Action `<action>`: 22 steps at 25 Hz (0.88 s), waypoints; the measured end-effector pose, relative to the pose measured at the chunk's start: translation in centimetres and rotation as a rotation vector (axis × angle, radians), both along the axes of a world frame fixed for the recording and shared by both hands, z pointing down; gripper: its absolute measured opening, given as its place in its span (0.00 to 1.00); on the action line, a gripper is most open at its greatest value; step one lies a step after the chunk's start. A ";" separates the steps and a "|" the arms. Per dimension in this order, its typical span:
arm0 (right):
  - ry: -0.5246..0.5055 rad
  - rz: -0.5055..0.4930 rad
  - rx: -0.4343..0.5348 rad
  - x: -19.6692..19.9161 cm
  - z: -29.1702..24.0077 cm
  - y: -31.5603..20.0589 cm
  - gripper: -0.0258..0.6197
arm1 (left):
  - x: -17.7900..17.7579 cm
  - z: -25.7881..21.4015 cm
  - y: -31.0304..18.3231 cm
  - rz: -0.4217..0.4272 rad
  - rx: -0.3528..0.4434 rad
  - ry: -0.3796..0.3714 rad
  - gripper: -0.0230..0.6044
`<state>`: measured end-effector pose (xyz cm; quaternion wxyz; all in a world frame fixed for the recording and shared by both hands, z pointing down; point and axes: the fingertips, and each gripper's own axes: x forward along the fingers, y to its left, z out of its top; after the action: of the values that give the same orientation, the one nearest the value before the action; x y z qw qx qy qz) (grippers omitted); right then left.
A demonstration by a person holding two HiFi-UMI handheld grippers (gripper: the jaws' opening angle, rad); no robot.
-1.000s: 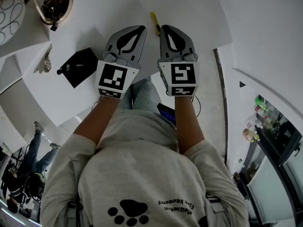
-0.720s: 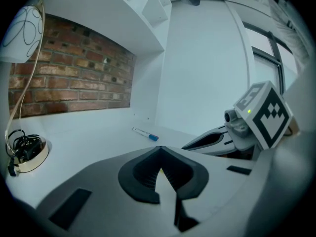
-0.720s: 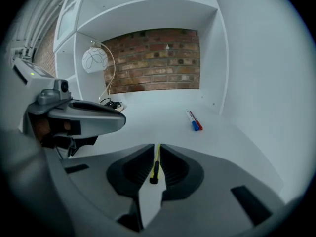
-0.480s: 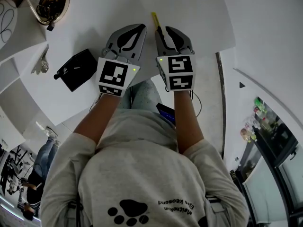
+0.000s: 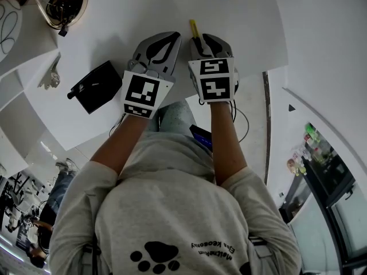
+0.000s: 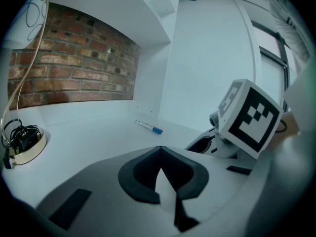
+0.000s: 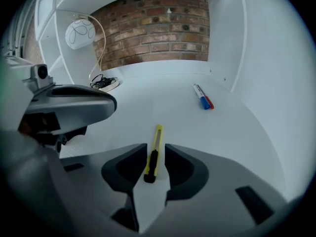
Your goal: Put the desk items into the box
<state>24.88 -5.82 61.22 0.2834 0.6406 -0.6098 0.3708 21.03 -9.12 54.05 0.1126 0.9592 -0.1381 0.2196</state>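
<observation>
**Right tool open around the knife, left tool shut**

The right tool [image 5: 205, 39] points steeply down at the white bench [image 5: 246, 16]. Its jaws have just been opening and now stand well apart. A yellow knife [image 7: 154, 152] lies flat on the bench between them, its black end in the gap and its yellow end reaching out past the fingertips. Neither pad presses on it, and a strip of white bench shows on each side, so the tool has hold of nothing. In the head view only the knife's yellow tip [image 5: 194, 27] shows beyond the tool.

The left tool [image 5: 166, 40] hangs just beside the right one, tilted less steeply. In its own view the jaws [image 6: 159, 149] meet at their tips with nothing between them.

The box [image 5: 96, 86] is black and sits on the bench to the left of the left tool, near the bench's front edge and well apart from the knife.

Two markers [image 7: 202, 97], one blue and one red, lie side by side farther back on the bench, beyond the right tool. A lamp [image 7: 81, 33] stands at the far left corner with a cable coiled on its round base [image 5: 66, 4].
</observation>
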 end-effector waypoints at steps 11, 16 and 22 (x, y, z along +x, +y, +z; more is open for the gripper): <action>-0.008 -0.009 -0.079 -0.1 0.7 -0.3 0.23 | 0.1 0.1 -0.1 0.003 -0.014 0.000 0.05; -0.027 -0.010 -0.098 -0.6 0.9 -0.5 0.15 | -0.1 0.0 0.2 0.010 -0.017 0.003 0.05; -0.034 -0.001 -0.094 -0.8 0.8 -0.5 0.14 | -0.6 -0.3 0.3 0.009 -0.017 0.004 0.05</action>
<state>24.04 -6.34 62.01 0.3029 0.6199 -0.5969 0.4095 20.46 -8.78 53.74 0.1199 0.9592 -0.1320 0.2192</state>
